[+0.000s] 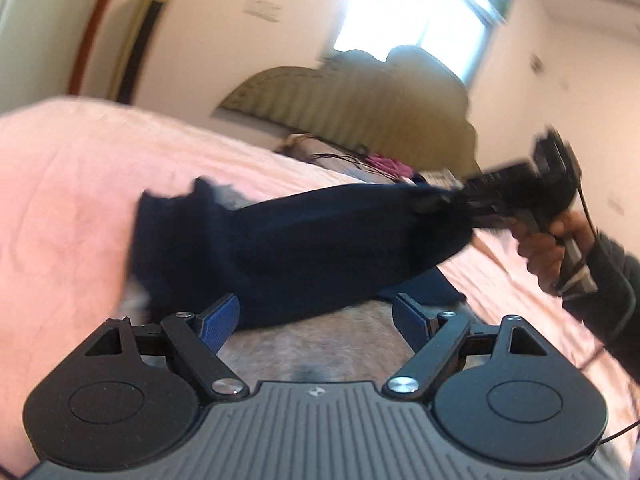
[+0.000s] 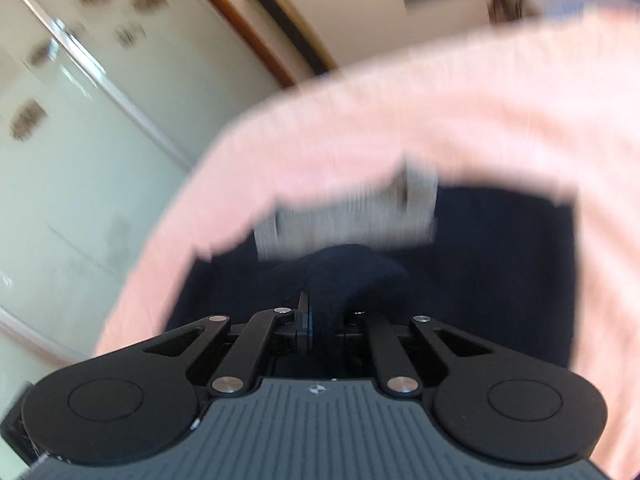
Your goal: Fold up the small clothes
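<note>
Nearest in the left wrist view we list the left gripper (image 1: pixel 316 320): its jaws stand wide, blue pads (image 1: pixel 219 326) well apart, nothing pressed between them, above a mottled grey cloth (image 1: pixel 320 344) that lies under the near edge of the clothing. Next we list the navy garment (image 1: pixel 280 248), the piece being folded: one end is lifted off the bed and drawn out toward the right side of the view, the other end trails ruffled onto the pink bedspread (image 1: pixel 72 200) near the left. In the right wrist view the garment (image 2: pixel 352 276) bunches into a dark hump right at the fingertips, with more navy fabric spread on the pink bedspread (image 2: pixel 440 112) beyond and a blurred grey-white piece (image 2: pixel 352 216) lying across its far edge. We record the right gripper (image 2: pixel 328 320) as closed narrow on a fold of that navy garment; seen from the left wrist, the right gripper (image 1: pixel 460 200) points in from the right, held clear above the bed, with the fabric hanging from its tip. A hand (image 1: pixel 548 252) in a dark sleeve (image 1: pixel 612 280) wraps the handle from below. We list no containers in view. Farthest, at the head of the bed, a padded headboard (image 1: pixel 352 100), a few small pink and dark items we cannot identify, a bright window (image 1: pixel 420 4) and pale walls.
</note>
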`<state>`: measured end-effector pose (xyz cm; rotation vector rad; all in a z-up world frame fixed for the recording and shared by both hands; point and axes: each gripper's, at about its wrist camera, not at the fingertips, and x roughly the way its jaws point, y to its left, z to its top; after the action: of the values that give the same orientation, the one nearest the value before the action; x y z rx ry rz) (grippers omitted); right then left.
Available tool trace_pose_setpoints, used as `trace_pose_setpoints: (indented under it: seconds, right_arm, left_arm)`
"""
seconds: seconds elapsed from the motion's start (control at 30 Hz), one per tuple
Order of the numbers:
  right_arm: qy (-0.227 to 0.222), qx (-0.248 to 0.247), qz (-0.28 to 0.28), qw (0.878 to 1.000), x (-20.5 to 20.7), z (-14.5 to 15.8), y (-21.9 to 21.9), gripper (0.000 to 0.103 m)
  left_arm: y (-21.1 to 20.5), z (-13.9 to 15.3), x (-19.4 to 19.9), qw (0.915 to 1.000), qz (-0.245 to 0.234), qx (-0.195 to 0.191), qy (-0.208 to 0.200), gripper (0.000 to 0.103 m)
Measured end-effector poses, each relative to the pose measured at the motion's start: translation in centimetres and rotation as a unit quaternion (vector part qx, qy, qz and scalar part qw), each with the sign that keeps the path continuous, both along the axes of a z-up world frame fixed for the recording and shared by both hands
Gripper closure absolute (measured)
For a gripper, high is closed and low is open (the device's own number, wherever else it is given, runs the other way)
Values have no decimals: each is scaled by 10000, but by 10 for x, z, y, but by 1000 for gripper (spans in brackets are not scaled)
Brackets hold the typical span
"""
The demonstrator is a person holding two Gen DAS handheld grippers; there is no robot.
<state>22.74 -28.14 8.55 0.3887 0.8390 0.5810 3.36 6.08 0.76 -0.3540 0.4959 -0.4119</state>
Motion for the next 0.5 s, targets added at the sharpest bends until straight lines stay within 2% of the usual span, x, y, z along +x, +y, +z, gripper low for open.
trace_pose_setpoints:
  seconds: [0.1, 0.2, 0.3, 0.37, 0.4, 0.43, 0.47, 0.5]
  right_arm:
    - [467, -259, -496, 9973, 20, -22, -33, 91]
    - [783, -626, -487, 9938, 21, -52, -36, 91]
    - [765, -395, -574, 9946, 19, -61, -41, 90]
    - [776, -301, -710, 9940, 18, -64, -46, 80]
    - [773, -258, -740, 9939, 20, -62, -43, 73]
    - [758, -182, -790, 9938, 21, -59, -48, 49]
    - [680, -69, -899, 9936, 20, -54, -50, 20]
    - [511, 34, -1008, 9936, 18, -51, -55, 9]
  left_arm:
    - [10, 2, 8, 9994, 153, -318, 52, 19]
    - [20, 9, 13, 9984, 369, -432, -19, 19]
    - [31, 20, 42, 9964, 786, -283, 103, 19]
    - [38, 25, 69, 9953, 881, -195, 337, 19]
    - [42, 28, 82, 9943, 949, -194, 434, 19]
    - [47, 28, 97, 9934, 958, -213, 591, 19]
    - [52, 25, 114, 9921, 877, -261, 858, 19]
    - [58, 19, 125, 9894, 799, -361, 1159, 19]
